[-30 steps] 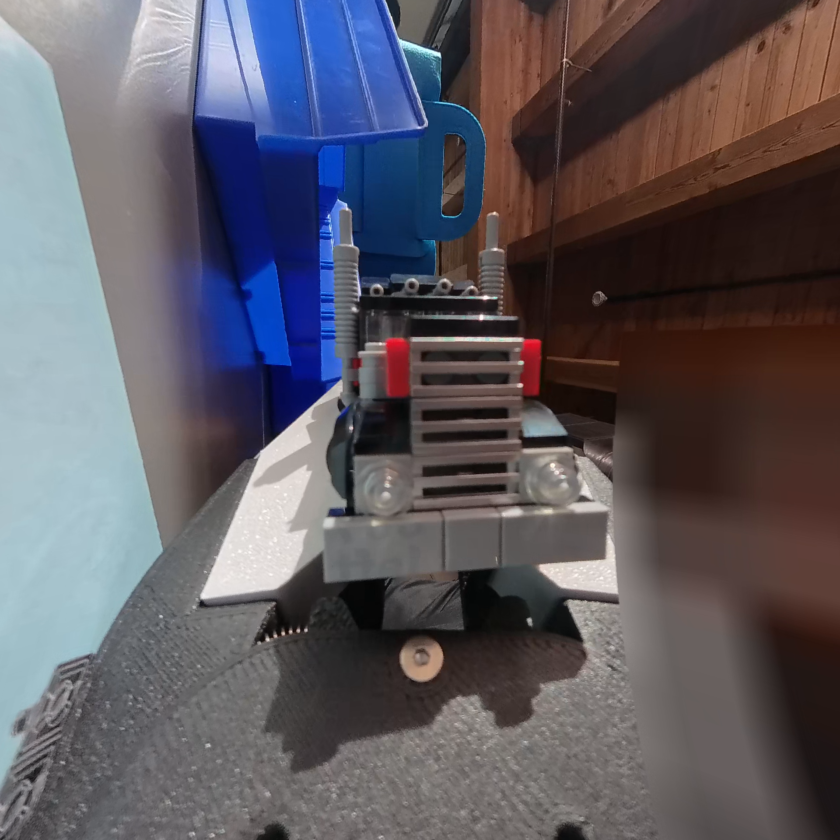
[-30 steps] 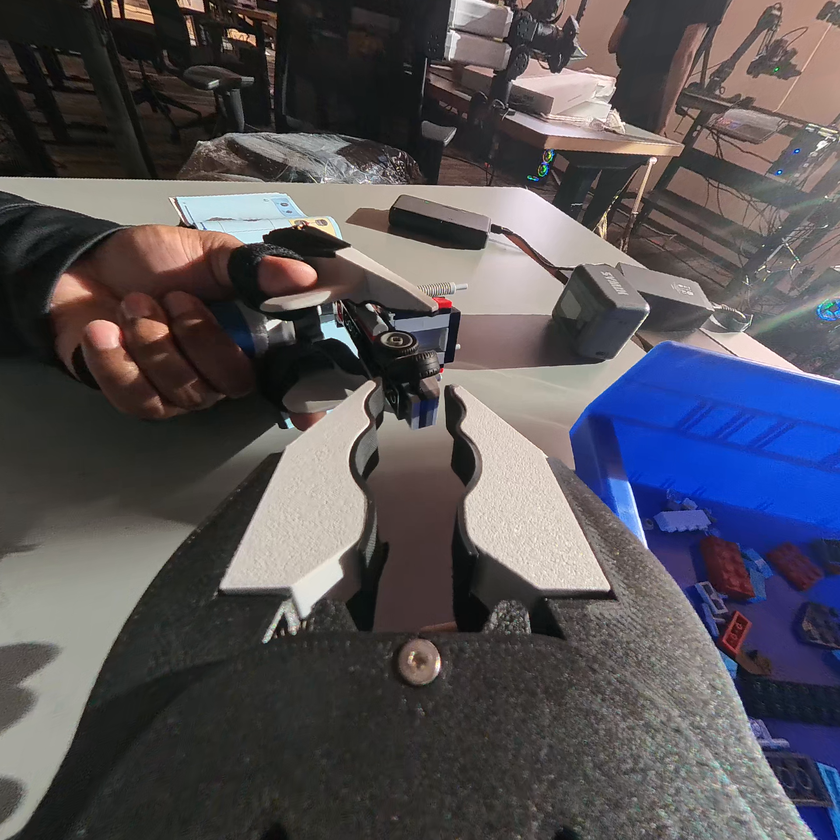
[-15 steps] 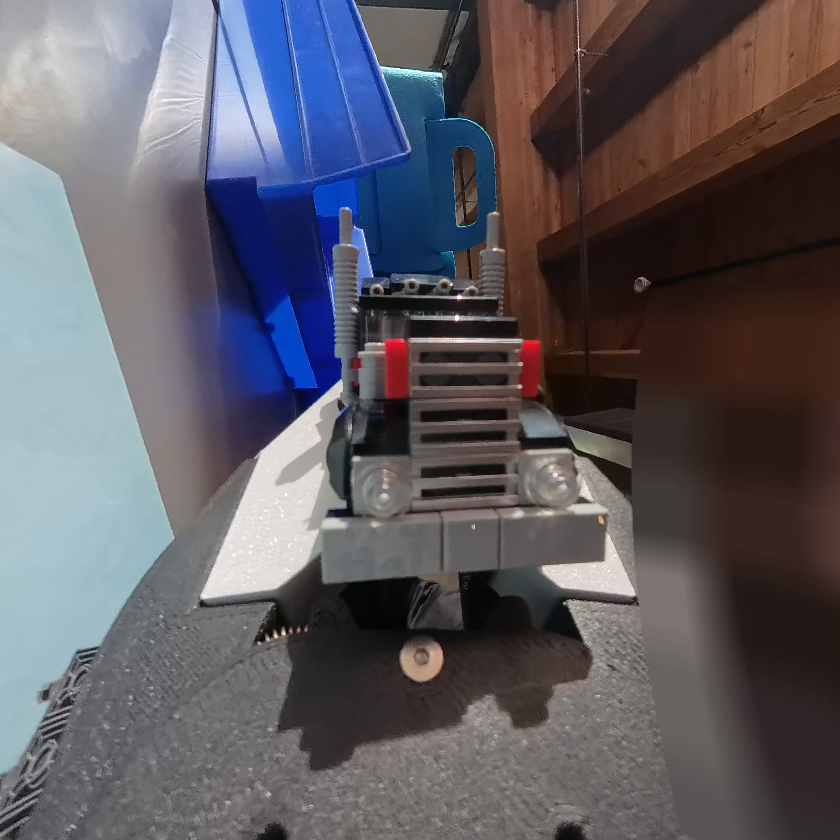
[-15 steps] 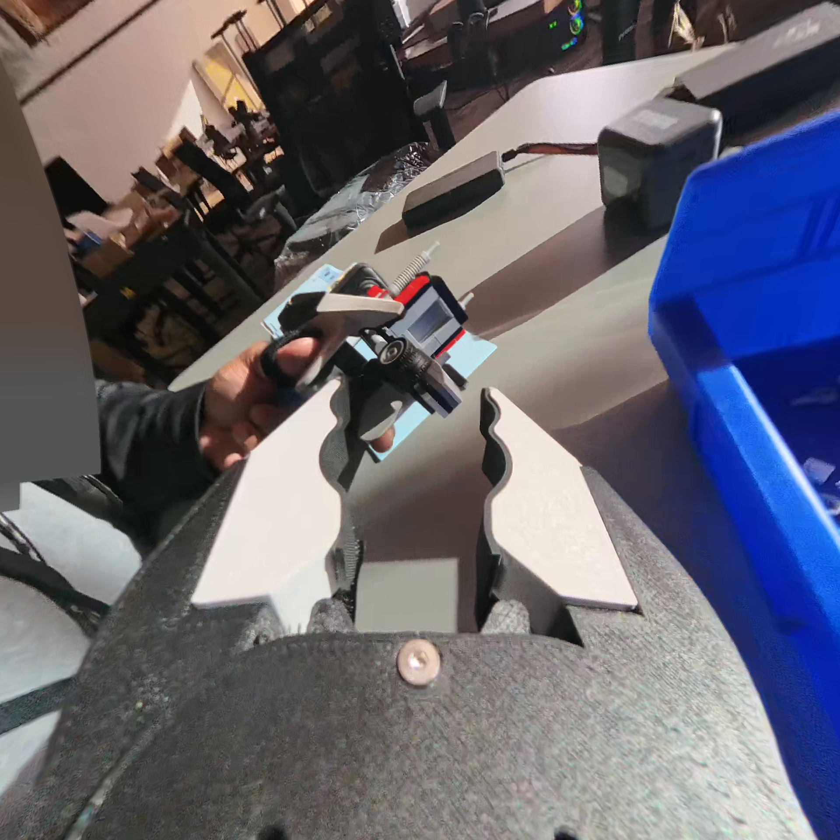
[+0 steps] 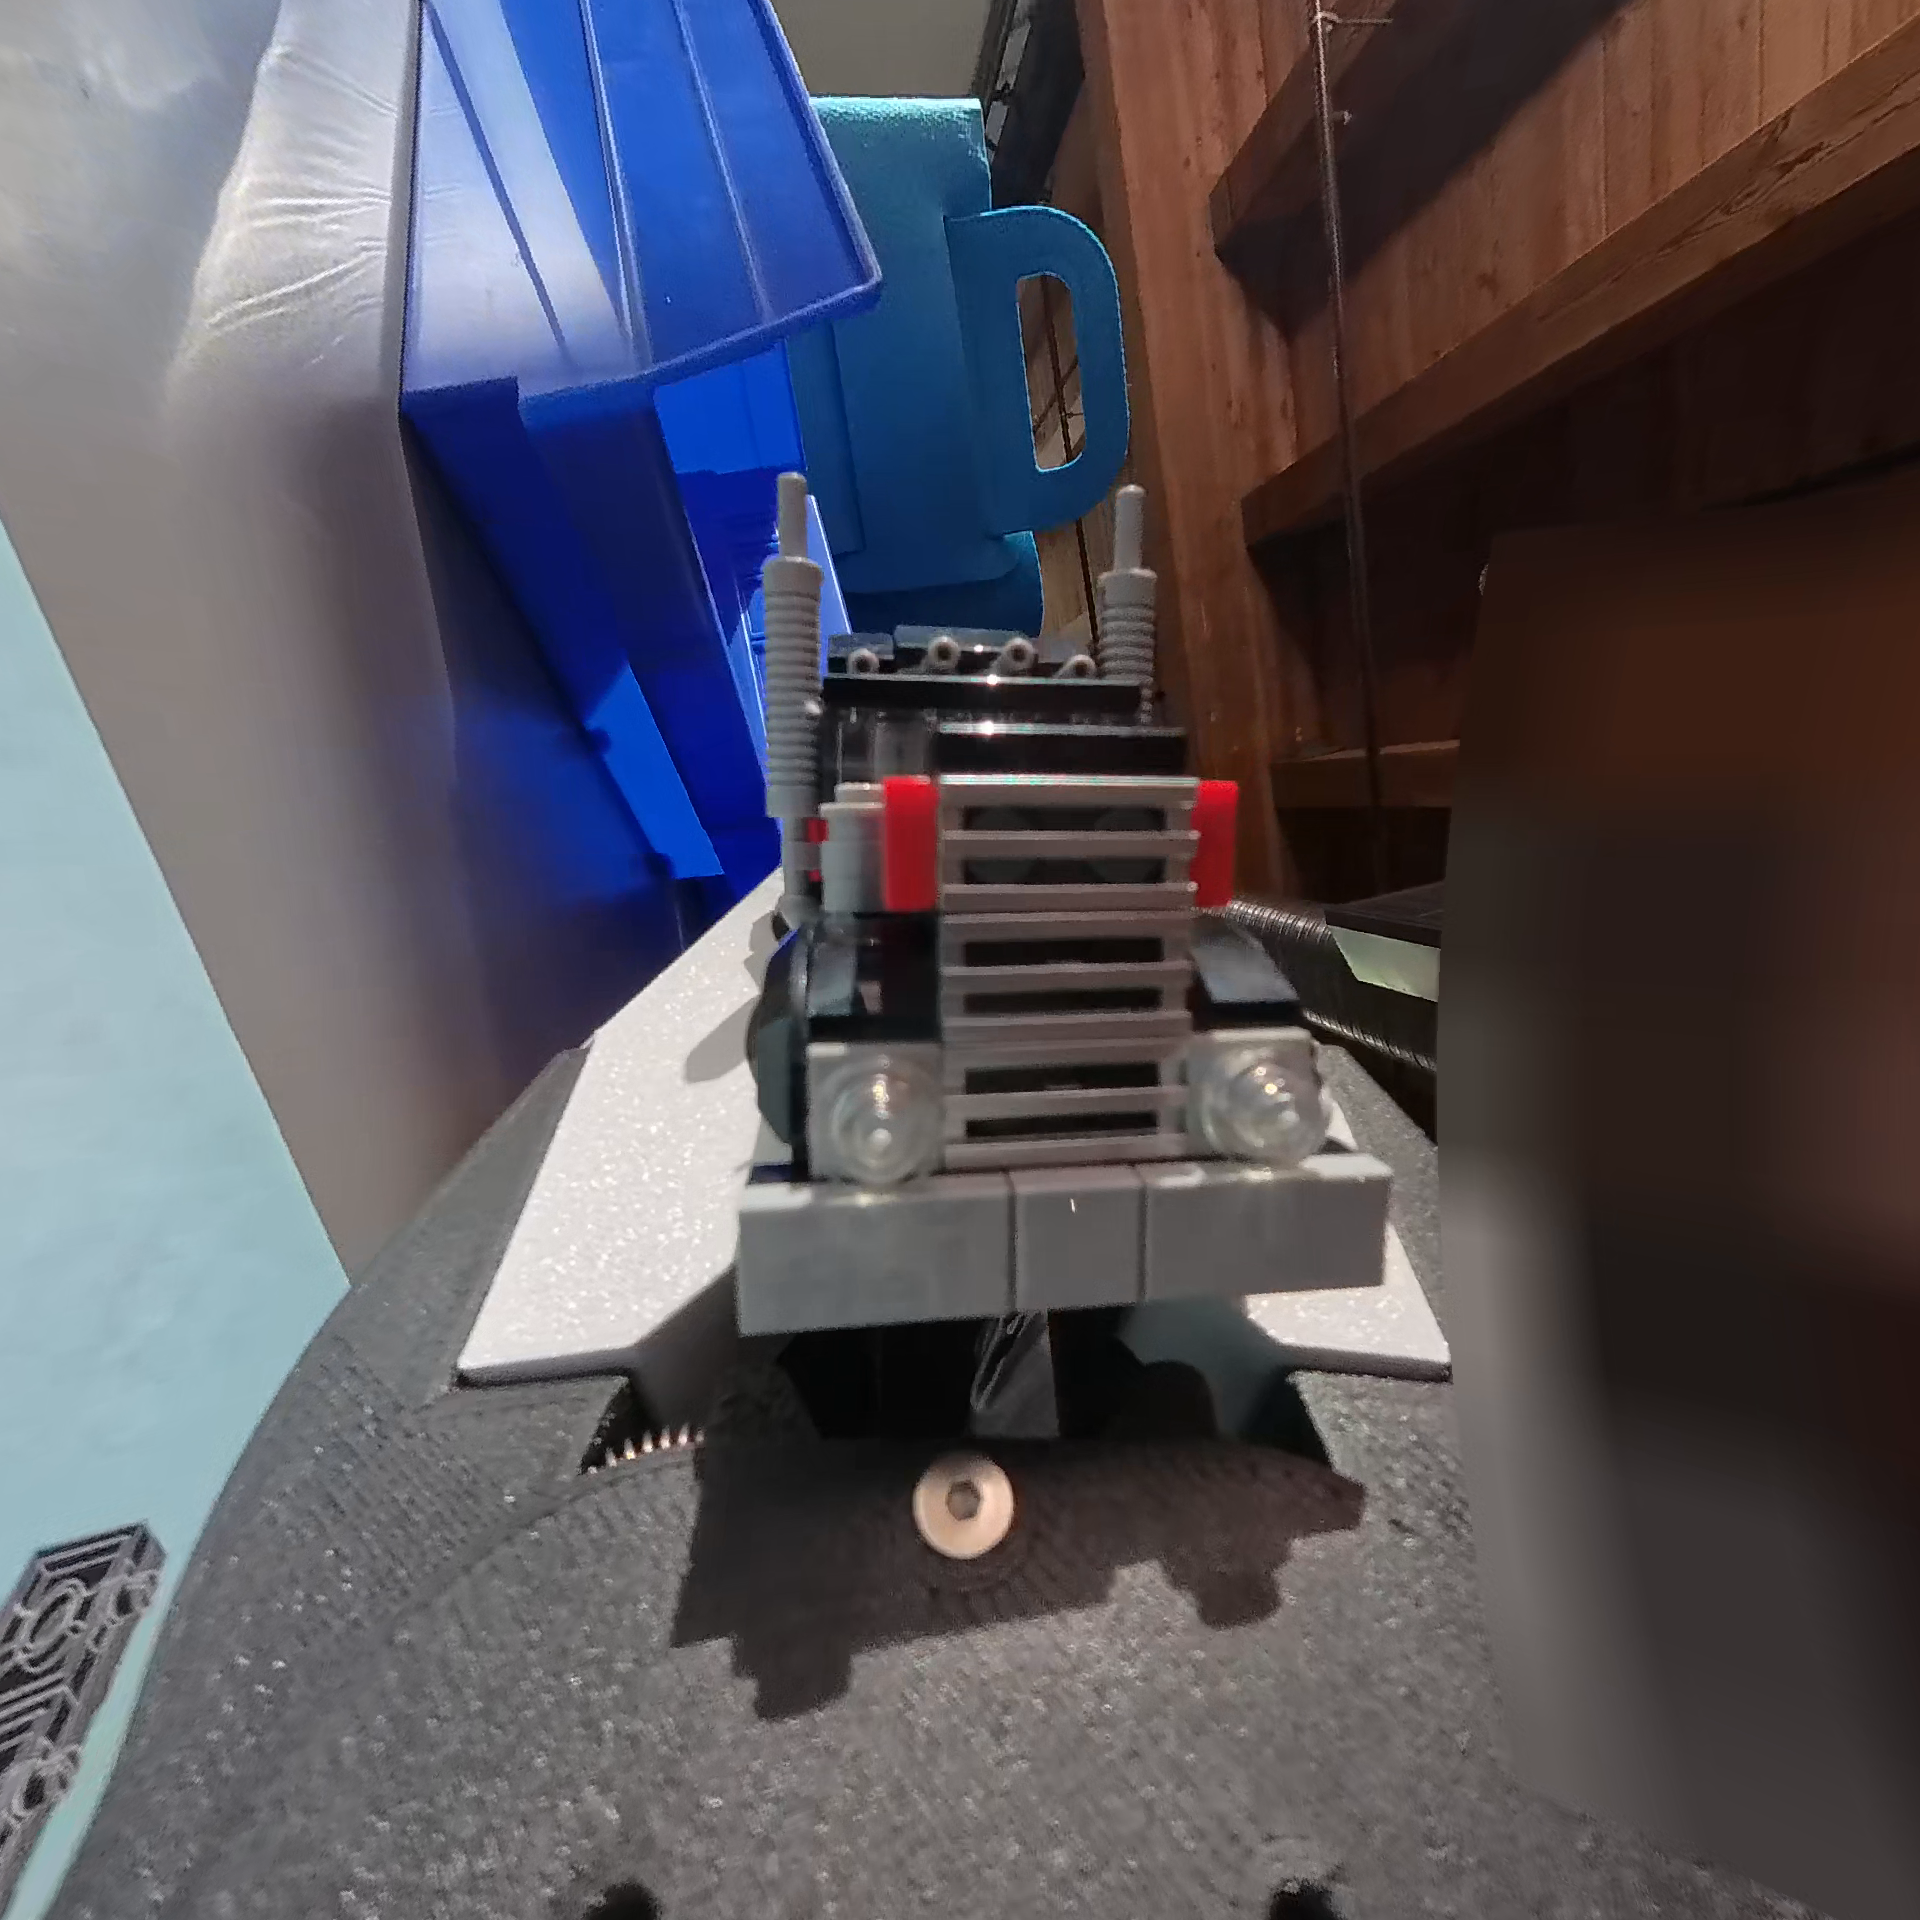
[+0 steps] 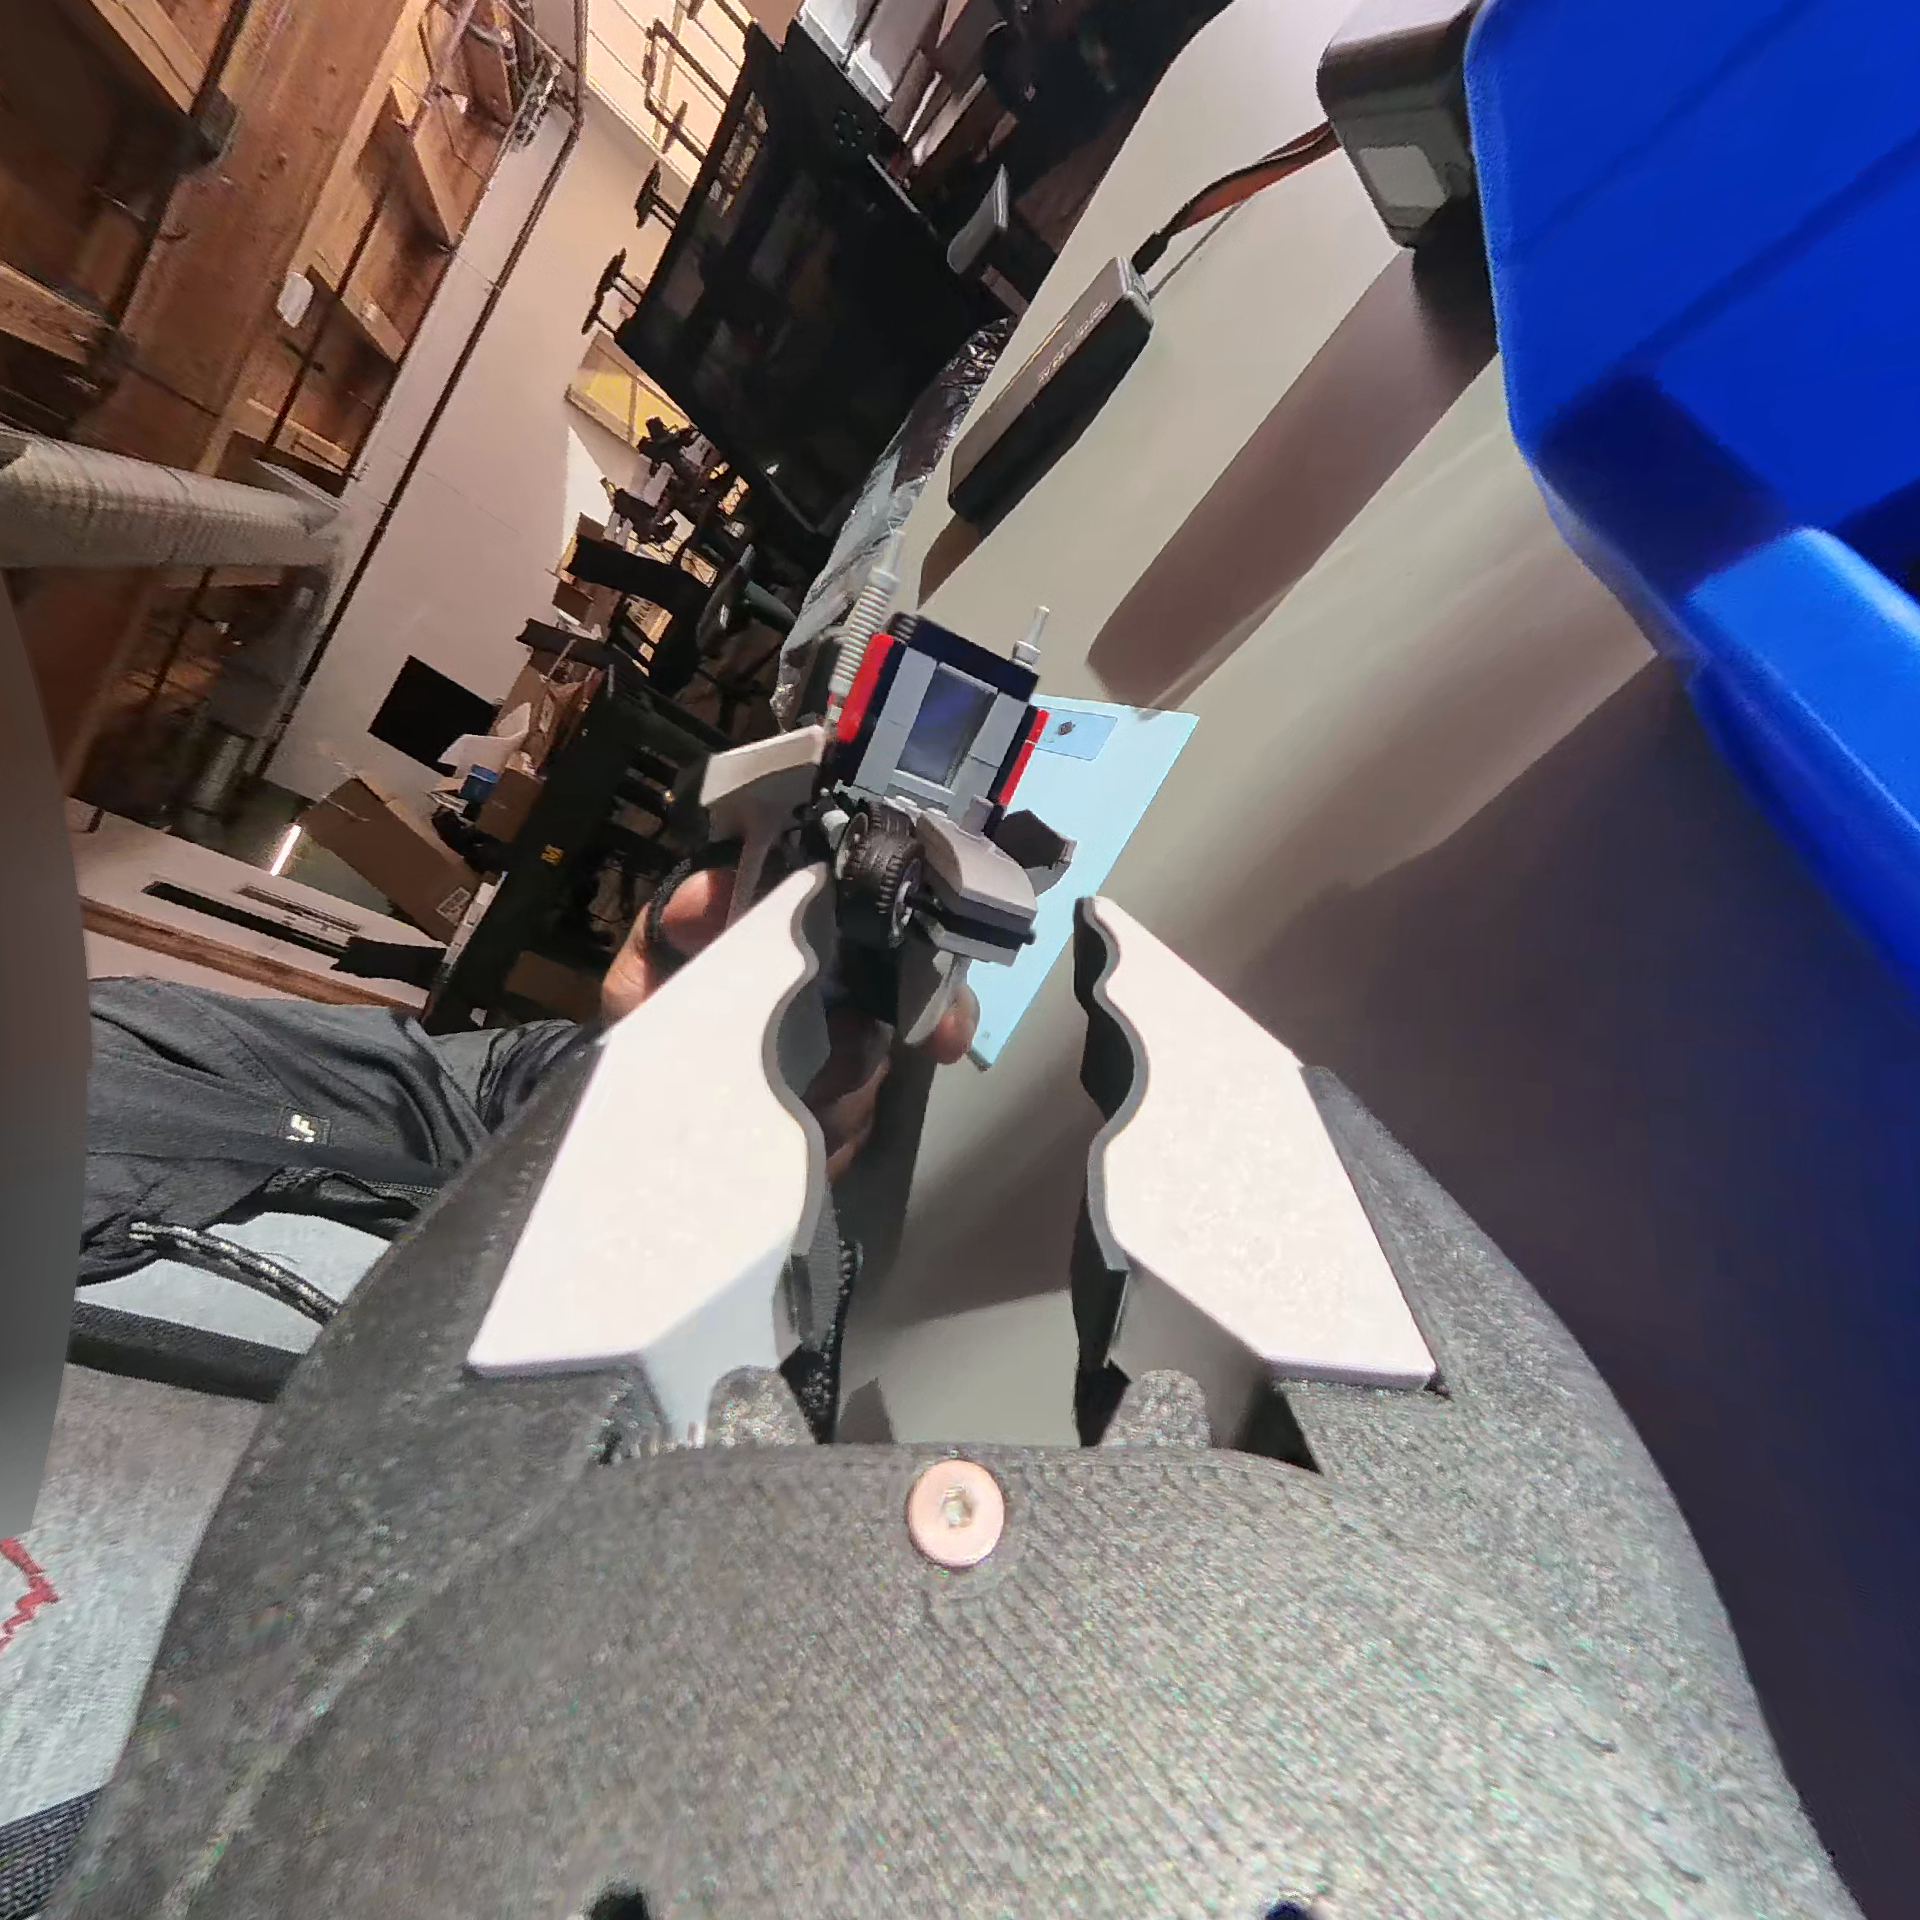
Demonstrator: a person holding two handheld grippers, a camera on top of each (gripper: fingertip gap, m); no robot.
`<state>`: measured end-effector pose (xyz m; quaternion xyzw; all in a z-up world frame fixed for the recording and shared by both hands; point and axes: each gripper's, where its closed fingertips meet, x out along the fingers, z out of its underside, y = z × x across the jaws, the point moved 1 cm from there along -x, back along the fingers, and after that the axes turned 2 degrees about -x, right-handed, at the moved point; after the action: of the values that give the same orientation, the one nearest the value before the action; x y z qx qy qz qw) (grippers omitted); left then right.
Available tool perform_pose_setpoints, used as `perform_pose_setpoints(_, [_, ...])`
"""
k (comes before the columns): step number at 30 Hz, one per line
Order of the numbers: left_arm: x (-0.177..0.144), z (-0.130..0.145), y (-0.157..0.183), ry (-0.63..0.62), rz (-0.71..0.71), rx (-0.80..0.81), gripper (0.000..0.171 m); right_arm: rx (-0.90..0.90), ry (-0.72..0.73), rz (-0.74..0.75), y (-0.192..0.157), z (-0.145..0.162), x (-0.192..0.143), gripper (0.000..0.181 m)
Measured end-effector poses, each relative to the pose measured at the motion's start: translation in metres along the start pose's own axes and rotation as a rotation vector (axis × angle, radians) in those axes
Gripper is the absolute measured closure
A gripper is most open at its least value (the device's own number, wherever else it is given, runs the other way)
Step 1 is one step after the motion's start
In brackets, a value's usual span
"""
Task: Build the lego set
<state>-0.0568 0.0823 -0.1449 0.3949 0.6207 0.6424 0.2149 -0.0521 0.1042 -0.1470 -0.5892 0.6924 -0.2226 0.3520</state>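
Observation:
A lego truck (image 5: 1049,966) with a grey grille, red side pieces, a black cab and two grey exhaust stacks sits nose toward the camera in the left wrist view. My left gripper (image 5: 1029,914) is shut on it, one grey finger (image 5: 623,1195) on each side. In the right wrist view the truck (image 6: 940,727) shows its rear and a wheel, held off the table by the left gripper (image 6: 883,831) in a person's hand. My right gripper (image 6: 945,904) is open and empty, with its fingertips just short of the truck.
A blue bin (image 6: 1714,364) stands close on the right; it also shows in the left wrist view (image 5: 582,416), beside a teal mug-shaped thing (image 5: 935,343). A light-blue sheet (image 6: 1091,810), a black flat box (image 6: 1049,395) and a small camera (image 6: 1392,177) lie on the grey table (image 6: 1351,831). My left and right fingertips are right by each other.
The right gripper has rolled sharply and its fingers have spread wider. The left gripper has turned the truck so its rear faces the right gripper; its grip is unchanged.

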Motion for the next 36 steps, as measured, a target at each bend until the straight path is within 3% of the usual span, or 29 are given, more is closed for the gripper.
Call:
perform_pose_setpoints(1, [0.000, 0.000, 0.001, -0.002, 0.001, 0.009, 0.116, 0.007, 0.002, -0.016, -0.001, 0.000, 0.000, 0.137])
perform_pose_setpoints(5, [0.000, -0.001, 0.006, -0.005, 0.037, 0.041, 0.117, 0.011, 0.024, -0.076, -0.007, -0.004, -0.003, 0.146])
perform_pose_setpoints(31, [0.004, 0.010, 0.027, -0.066, 0.068, 0.291, 0.117, 0.049, 0.119, -0.216, -0.017, -0.010, -0.011, 0.152])
perform_pose_setpoints(36, [0.002, 0.005, 0.025, -0.046, 0.064, 0.267, 0.117, 0.046, 0.126, -0.200, -0.015, -0.010, -0.008, 0.150])
